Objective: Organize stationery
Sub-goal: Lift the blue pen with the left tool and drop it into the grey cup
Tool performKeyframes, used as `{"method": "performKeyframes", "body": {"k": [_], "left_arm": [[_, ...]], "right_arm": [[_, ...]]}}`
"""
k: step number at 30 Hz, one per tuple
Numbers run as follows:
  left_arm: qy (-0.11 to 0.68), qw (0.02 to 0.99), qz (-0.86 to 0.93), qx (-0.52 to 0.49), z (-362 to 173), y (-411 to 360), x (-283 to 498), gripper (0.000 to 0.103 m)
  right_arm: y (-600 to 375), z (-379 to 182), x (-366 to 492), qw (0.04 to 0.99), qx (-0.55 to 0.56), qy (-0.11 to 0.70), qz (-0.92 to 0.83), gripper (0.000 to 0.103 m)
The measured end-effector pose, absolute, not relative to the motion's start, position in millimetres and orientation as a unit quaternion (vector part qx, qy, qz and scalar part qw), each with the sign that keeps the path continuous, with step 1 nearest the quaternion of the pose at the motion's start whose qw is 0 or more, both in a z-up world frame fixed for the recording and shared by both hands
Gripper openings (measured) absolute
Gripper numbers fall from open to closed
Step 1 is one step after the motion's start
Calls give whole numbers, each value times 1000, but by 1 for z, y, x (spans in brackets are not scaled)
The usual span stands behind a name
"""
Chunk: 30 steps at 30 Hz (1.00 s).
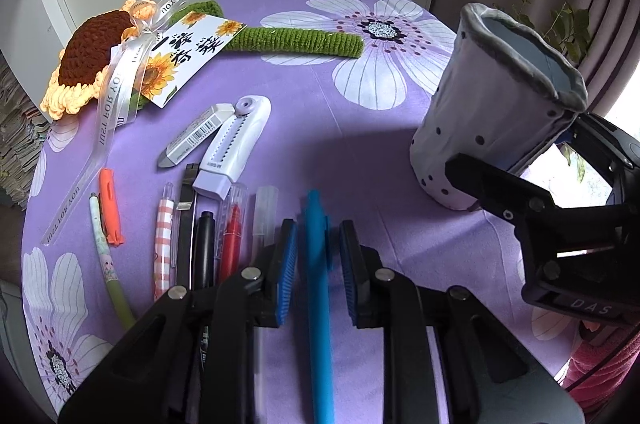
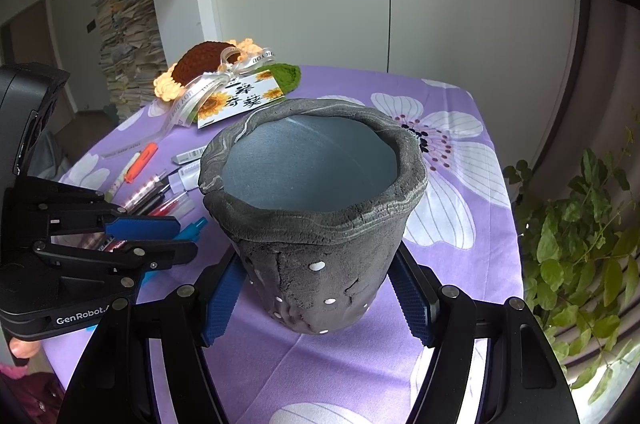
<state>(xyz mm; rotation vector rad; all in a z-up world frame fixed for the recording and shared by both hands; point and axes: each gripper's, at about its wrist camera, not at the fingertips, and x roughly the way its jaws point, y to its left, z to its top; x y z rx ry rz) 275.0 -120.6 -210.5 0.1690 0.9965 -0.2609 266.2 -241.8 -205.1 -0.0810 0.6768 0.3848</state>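
Nearest the lens, the left tool (image 1: 318, 260) straddles a blue pen (image 1: 316, 264) lying on the counter (image 1: 360, 152); its jaws are narrowed around the barrel, though a sliver of gap seems to remain, so a firm grip cannot be confirmed. Left of that tool lie the rest: a red marker (image 1: 231, 236), black pen (image 1: 205, 244), checked pen (image 1: 164, 240), orange highlighter (image 1: 110, 206), eraser (image 1: 200, 132). To its right, the right tool (image 2: 316, 300) clamps the grey pen pot (image 2: 316, 224), whose visible interior looks empty. Sorting has seemingly barely begun.
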Motion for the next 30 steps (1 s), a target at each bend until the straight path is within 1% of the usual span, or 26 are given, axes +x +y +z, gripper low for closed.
{"method": "performKeyframes", "body": {"k": [3, 4, 5, 10, 23, 30], "left_arm": [[474, 867, -124, 88, -210, -121, 275, 20], [476, 866, -126, 88, -210, -121, 276, 18], [477, 865, -128, 85, -210, -119, 277, 11], [453, 880, -128, 70, -192, -112, 269, 11], [329, 928, -165, 62, -97, -113, 231, 11], [262, 945, -183, 61, -61, -138, 249, 11]], "right_arm": [[-242, -205, 266, 924, -40, 330, 187, 71], [-242, -205, 266, 924, -40, 330, 187, 71], [-242, -205, 266, 924, -40, 330, 187, 71], [-242, -205, 266, 924, -40, 330, 187, 71], [-242, -205, 266, 924, -40, 330, 187, 71], [-242, -205, 266, 924, -40, 330, 187, 71]]}}
